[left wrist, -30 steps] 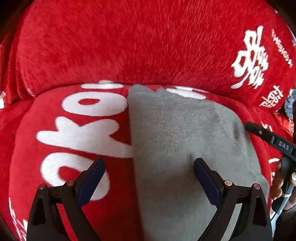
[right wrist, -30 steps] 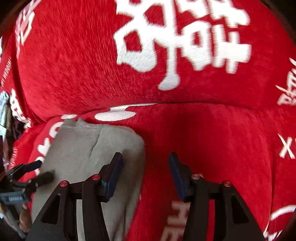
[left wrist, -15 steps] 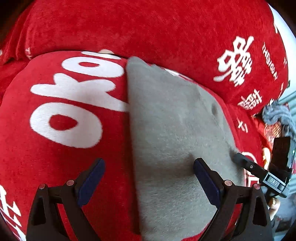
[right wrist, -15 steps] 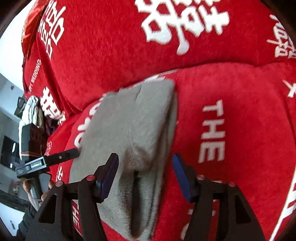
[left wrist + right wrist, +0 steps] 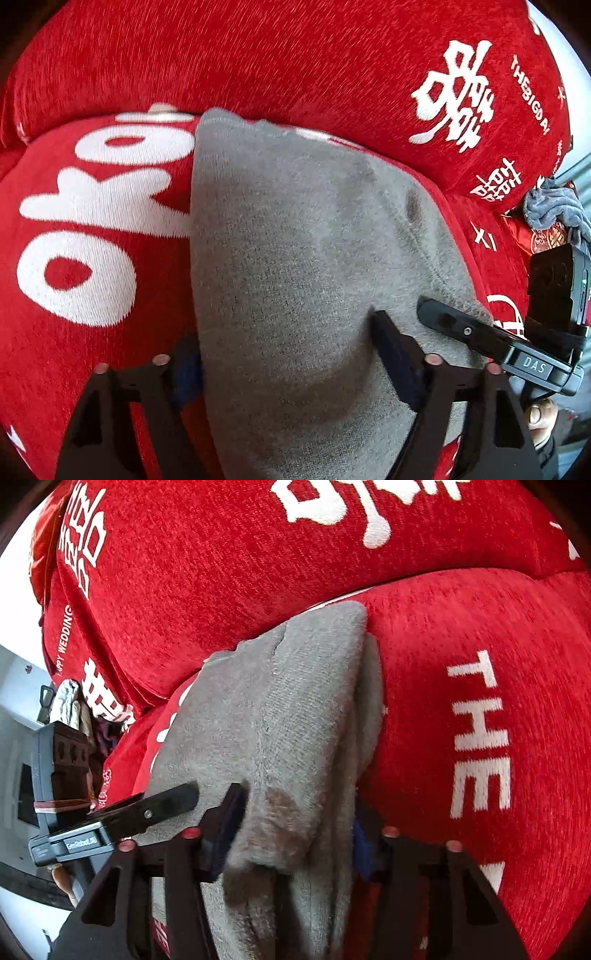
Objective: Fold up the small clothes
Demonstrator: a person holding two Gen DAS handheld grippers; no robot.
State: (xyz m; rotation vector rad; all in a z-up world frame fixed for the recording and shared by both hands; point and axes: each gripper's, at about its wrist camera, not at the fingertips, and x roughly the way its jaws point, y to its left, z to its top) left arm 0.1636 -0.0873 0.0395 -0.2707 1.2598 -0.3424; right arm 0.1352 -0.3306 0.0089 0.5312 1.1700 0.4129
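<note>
A folded grey fleece garment (image 5: pixel 295 258) lies on the red sofa seat; it also shows in the right wrist view (image 5: pixel 288 716). My left gripper (image 5: pixel 288 350) has its jaws around the garment's near left edge, the left finger partly tucked under the cloth. My right gripper (image 5: pixel 295 830) has its jaws around the near right edge, the cloth bunched between the pads. The right gripper's finger (image 5: pixel 461 328) shows in the left wrist view, and the left gripper's finger (image 5: pixel 159 808) in the right wrist view.
The red seat cushion (image 5: pixel 92 240) and red back cushion (image 5: pixel 258 62) carry white lettering. A grey cloth (image 5: pixel 554 206) lies at the sofa's right end. Other items (image 5: pixel 70 701) sit at the sofa's far end in the right wrist view.
Both grippers have moved in onto the garment's near end and narrowed their jaws around its left and right edges. The cloth now bunches up between the fingers.
</note>
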